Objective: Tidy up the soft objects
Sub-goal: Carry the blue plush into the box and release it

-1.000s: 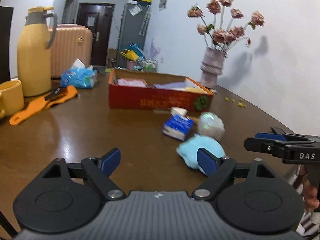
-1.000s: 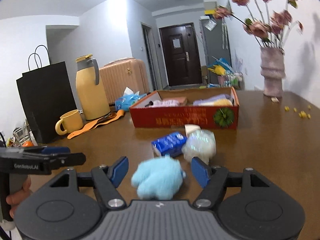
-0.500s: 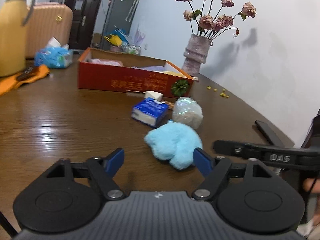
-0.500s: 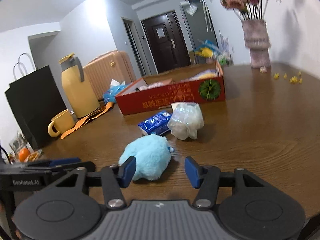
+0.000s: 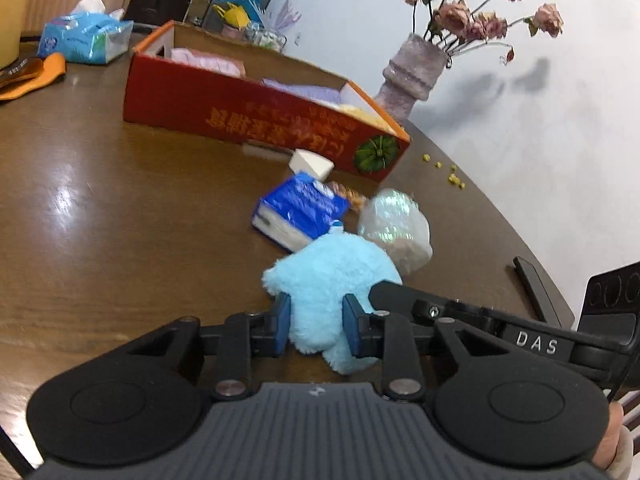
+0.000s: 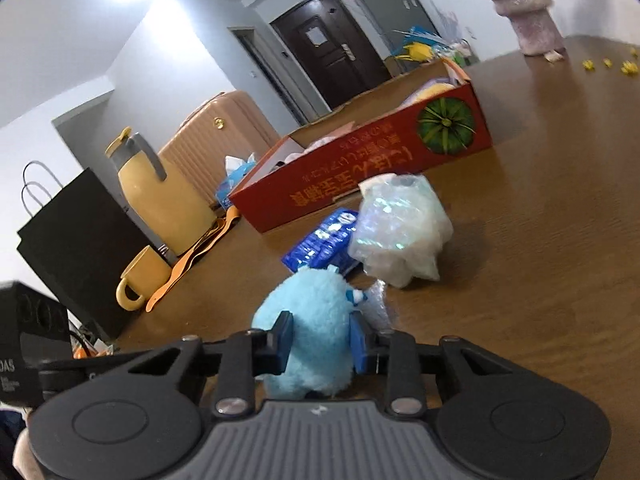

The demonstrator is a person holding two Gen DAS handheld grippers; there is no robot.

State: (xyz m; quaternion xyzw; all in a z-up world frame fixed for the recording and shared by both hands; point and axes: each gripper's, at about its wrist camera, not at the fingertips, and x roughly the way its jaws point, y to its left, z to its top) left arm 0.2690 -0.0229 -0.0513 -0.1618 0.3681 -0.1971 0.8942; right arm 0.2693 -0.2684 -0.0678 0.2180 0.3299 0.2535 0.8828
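Observation:
A light blue plush toy [image 5: 328, 276] lies on the brown table near the front edge. My left gripper [image 5: 316, 326] is shut on its near side. My right gripper [image 6: 320, 340] is shut on the same plush toy [image 6: 312, 312] from the other side; its body shows at the right of the left wrist view [image 5: 532, 344]. Behind the toy lie a blue tissue pack [image 5: 300, 212] and a clear plastic-wrapped soft bundle [image 5: 394, 226]. A red cardboard box [image 5: 256, 118] holding soft items stands further back.
A vase of dried flowers [image 5: 412, 76] stands behind the box at the right. A yellow jug [image 6: 164, 196], a yellow mug [image 6: 140, 280], an orange strap [image 6: 192, 256], a black paper bag [image 6: 76, 248] and a blue tissue bag [image 5: 84, 38] stand on the left.
Both grippers moved in on the blue plush toy and closed on it from opposite sides. Both views have tilted and come closer to the table.

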